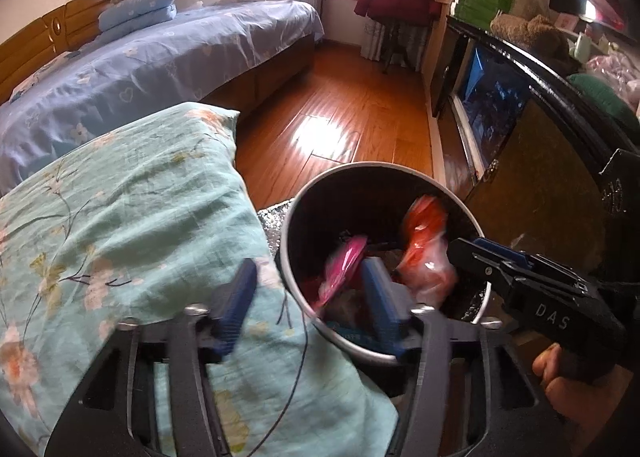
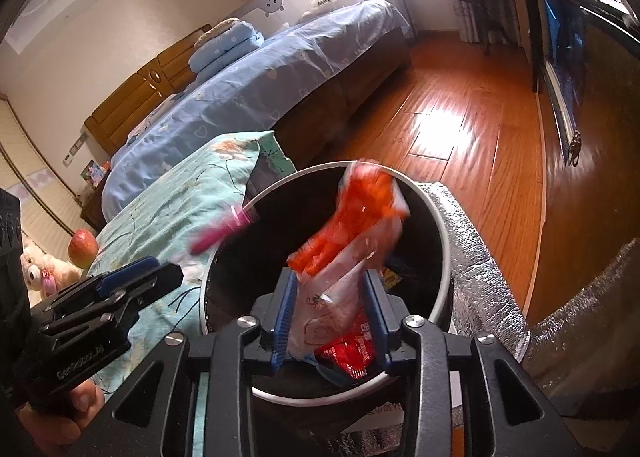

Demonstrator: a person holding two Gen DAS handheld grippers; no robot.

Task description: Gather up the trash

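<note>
Plainly, if the orange wrapper (image 2: 352, 233) pinched by the right gripper (image 2: 332, 317) is released askew, or the pink wrapper (image 1: 344, 265) falling from the spread-jawed left gripper (image 1: 308, 309) drifts, the bin (image 2: 436, 225) could be missed.

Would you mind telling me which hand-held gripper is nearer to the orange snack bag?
Right. The right hand-held gripper has the orange snack bag between its fingers over the bin; the left hand-held gripper hangs open beside it.

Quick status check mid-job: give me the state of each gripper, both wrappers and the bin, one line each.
Left gripper: open, empty, beside the bin rim.
Right gripper: fingers parted, orange wrapper between them; grip or release unclear.
Orange wrapper: crumpled, over the bin mouth.
Pink wrapper: blurred, at the bin mouth.
Trash bin: upright, lidless, trash inside.
</note>
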